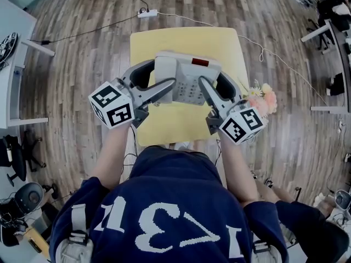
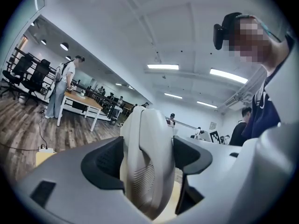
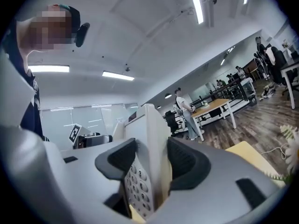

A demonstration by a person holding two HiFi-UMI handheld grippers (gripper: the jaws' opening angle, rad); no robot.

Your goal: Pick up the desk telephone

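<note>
The desk telephone (image 1: pixel 189 76), over the yellow surface (image 1: pixel 164 126), looks a stiff, light, slippery plastic shell with a loose handset (image 1: pixel 163 67), so its 2 side edges suit best, where the left tool (image 2: pixel 148 162) and right tool (image 3: pixel 150 164) each clamp it.

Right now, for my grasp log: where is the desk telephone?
Head view centre: the desk telephone is over the yellow table, clamped between the left gripper and right gripper.

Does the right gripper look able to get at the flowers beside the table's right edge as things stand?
Probably not. The right gripper is shut on the desk telephone's keypad side, sharing the hold with the left gripper. The flowers are close with nothing between, but its jaws are full.
</note>
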